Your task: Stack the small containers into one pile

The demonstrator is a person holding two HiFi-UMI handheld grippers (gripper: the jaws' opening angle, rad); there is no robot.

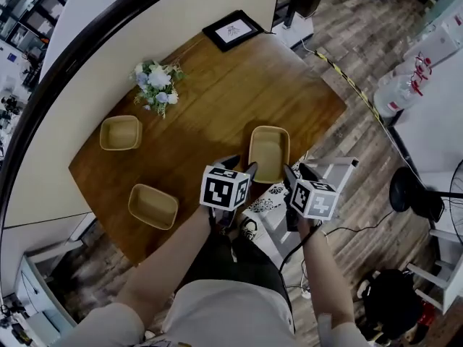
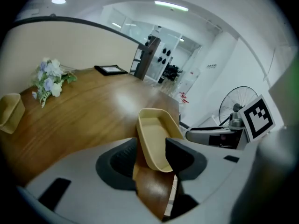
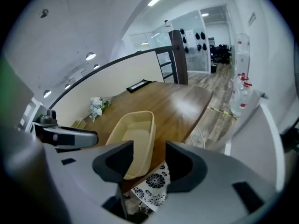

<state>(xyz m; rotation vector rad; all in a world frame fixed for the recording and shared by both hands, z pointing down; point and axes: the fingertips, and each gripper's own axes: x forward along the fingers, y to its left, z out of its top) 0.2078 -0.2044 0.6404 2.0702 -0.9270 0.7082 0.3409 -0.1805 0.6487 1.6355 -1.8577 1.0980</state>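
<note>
Three shallow tan containers lie apart on the brown table [image 1: 217,107]: one at the left [image 1: 120,132], one at the near left [image 1: 153,206], and one by the near right edge [image 1: 269,152]. My left gripper [image 1: 241,166] hovers at that last container's near left corner, and its jaws stand apart. In the left gripper view the container [image 2: 156,134] has its near end in the gap of the left gripper [image 2: 150,157], with no pad pressing on it. My right gripper [image 1: 298,170] hangs just off its near right corner, open. The right gripper view shows the container [image 3: 133,136] left of the right gripper [image 3: 149,160].
A bunch of pale flowers [image 1: 156,85] and a black picture frame [image 1: 232,30] lie at the table's far side, against a curved wall. A white stool [image 1: 340,168] and a patterned cloth [image 1: 268,197] sit by the near right edge. A fan [image 1: 419,194] stands further right.
</note>
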